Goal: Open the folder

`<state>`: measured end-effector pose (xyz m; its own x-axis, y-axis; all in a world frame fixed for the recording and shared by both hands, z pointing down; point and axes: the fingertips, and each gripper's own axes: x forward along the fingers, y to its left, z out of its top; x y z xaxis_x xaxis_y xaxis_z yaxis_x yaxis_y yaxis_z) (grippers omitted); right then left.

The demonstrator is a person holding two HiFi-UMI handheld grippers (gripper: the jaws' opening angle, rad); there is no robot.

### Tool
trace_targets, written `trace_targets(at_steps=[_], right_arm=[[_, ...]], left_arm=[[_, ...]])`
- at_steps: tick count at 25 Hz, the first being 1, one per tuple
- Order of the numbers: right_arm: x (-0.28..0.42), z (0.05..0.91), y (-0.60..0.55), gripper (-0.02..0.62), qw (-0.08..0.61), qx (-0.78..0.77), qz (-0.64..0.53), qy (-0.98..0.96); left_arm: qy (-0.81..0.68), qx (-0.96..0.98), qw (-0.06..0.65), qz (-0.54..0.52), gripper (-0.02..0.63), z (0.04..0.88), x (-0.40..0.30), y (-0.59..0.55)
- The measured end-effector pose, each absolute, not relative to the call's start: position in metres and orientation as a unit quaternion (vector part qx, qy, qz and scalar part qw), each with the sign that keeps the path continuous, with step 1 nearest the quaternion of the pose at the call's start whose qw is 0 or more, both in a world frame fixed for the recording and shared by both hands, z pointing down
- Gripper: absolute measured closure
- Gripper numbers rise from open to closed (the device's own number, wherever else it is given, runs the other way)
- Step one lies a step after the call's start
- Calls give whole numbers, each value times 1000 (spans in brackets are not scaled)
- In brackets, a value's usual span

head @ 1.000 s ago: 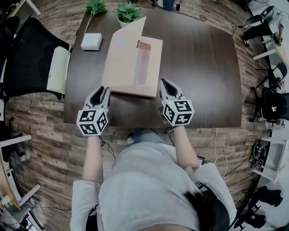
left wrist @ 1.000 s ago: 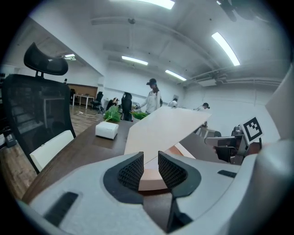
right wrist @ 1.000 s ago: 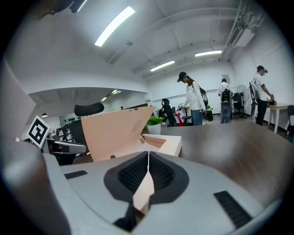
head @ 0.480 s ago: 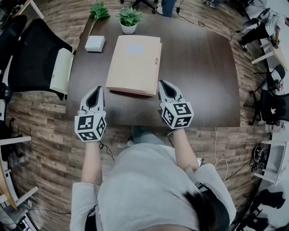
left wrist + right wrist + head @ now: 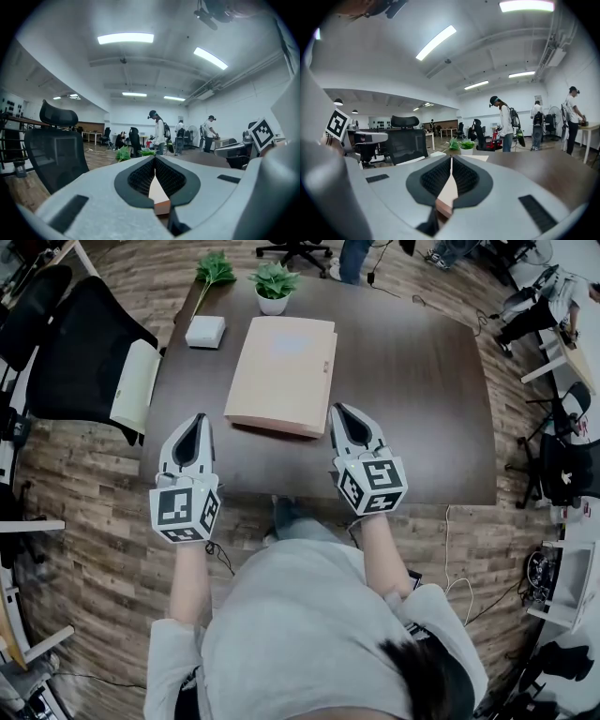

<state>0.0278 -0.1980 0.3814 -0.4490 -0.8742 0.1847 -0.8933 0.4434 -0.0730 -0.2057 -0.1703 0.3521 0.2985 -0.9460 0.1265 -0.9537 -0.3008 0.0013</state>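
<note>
Head view: folder [image 5: 281, 374] lay closed on the worktop [image 5: 422, 399], unopened; left gripper [image 5: 196, 420] and right gripper [image 5: 340, 411], both pressed together and empty, hovered at its front edge.

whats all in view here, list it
tan cardboard folder: one, tan, closed, flat mid-table
dark brown wooden table: one, dark brown, before the person
small white box: one, white, left of the folder's far end
green plant in white pot: one, behind the folder
loose green leafy sprig: one, table's far left corner
black office chair: one, black, left of table
background people: several, across the room
left hand-held gripper: one, grey, shut, empty
right hand-held gripper: one, grey, shut, empty, by folder's near right corner
</note>
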Motion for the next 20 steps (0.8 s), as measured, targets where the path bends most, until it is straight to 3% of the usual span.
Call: trace_targets(at_steps=[20], right_arm=[[44, 305, -142, 578, -2, 533, 6, -846]], left_arm=[[-605, 795, -31, 13, 595, 294, -197, -112]])
